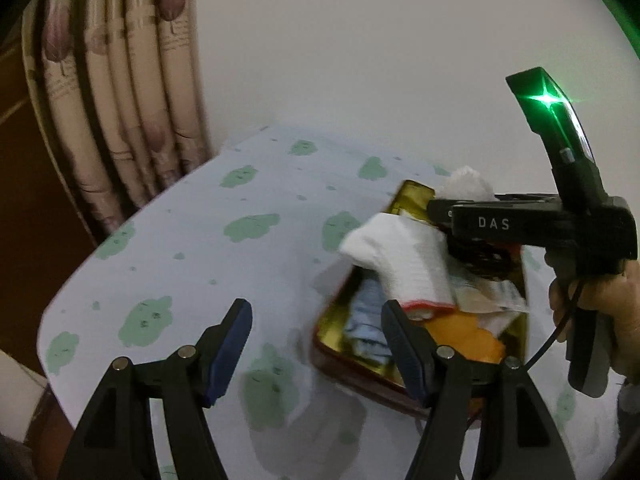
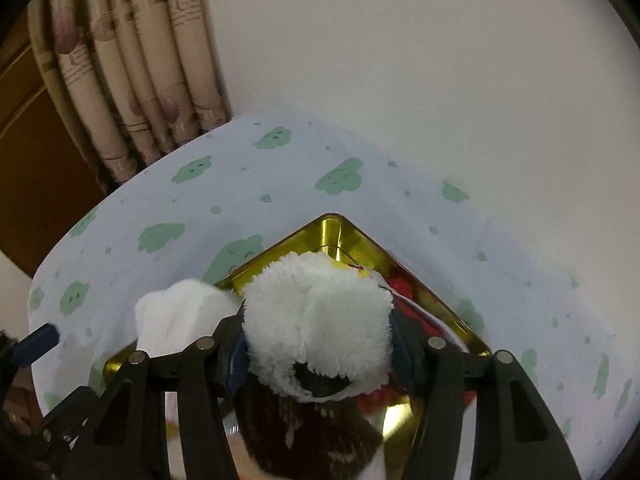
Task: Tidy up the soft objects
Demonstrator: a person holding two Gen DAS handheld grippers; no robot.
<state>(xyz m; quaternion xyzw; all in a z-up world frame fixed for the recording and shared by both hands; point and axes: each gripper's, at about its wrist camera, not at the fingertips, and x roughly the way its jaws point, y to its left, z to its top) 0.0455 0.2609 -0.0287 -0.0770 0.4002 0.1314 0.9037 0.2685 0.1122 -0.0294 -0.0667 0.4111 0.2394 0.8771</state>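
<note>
The step in hand looks like loading soft things into the gold tin (image 2: 332, 228) that sits on the table (image 1: 180, 240), which wears a pale cloth printed with green clouds.

The right tongs (image 2: 320, 344) are closed on a fluffy white plush item (image 2: 316, 312), their blue pads pressing into its pile from either side. It has a dark patch on its near end and hangs over the middle of the tin, not yet resting in it as far as I can tell. Beneath it lie red and dark pieces, too hidden to name.

The left tongs (image 1: 316, 344) stand wide apart with nothing between them, just above the near rim of the tin. A white sock (image 1: 396, 264) with a red cuff drapes over the left edge of the tin, its toe hanging out past the rim; an orange piece (image 1: 464, 336) and a pale blue-grey cloth (image 1: 368, 316) already lie inside.

Next, by my judgement, the right tongs need to lower the plush into a free spot and let go, while the left tongs tuck the sock's overhanging end inside. The tin is crowded, so the plush may need pressing down to stay put.
</note>
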